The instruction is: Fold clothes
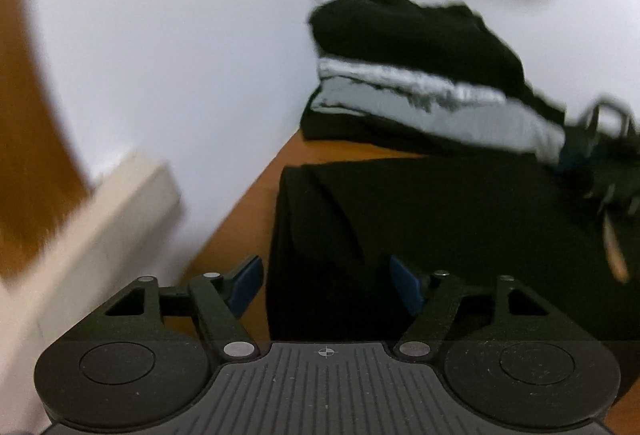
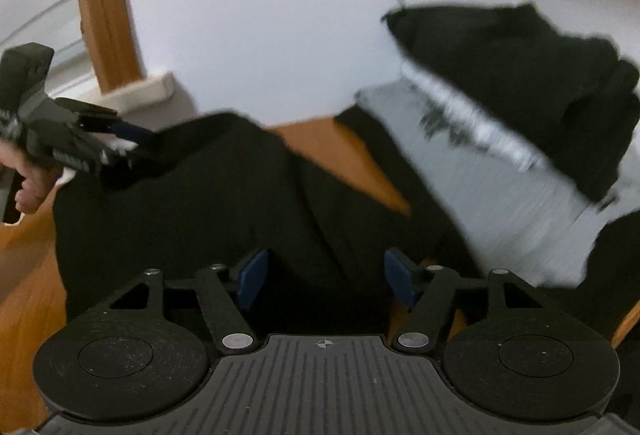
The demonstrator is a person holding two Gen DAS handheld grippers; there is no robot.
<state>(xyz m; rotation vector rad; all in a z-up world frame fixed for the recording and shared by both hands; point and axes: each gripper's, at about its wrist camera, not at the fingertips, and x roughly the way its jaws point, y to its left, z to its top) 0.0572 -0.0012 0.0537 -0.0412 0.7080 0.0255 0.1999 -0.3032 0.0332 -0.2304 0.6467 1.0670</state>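
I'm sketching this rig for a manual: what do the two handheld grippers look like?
Both the left gripper and right gripper match: matte black linkage arms with silver pivot pins, flat blue finger pads, two round black discs, and a ribbed grey base bearing a small crosshair mark.

Soft, even indoor light, no glare; the white wall (image 1: 180, 35) reads bright and flat, while the black garment (image 1: 440, 235) on the table (image 1: 240, 211) is so dark its folds barely show. Heavy motion blur in both wrist views: the stack of folded clothes (image 2: 500, 123) is smeared, and the wooden frame (image 2: 104, 3) is streaked. Only each claw's body is sharp; fisheye bends straight edges and blackens the corners.
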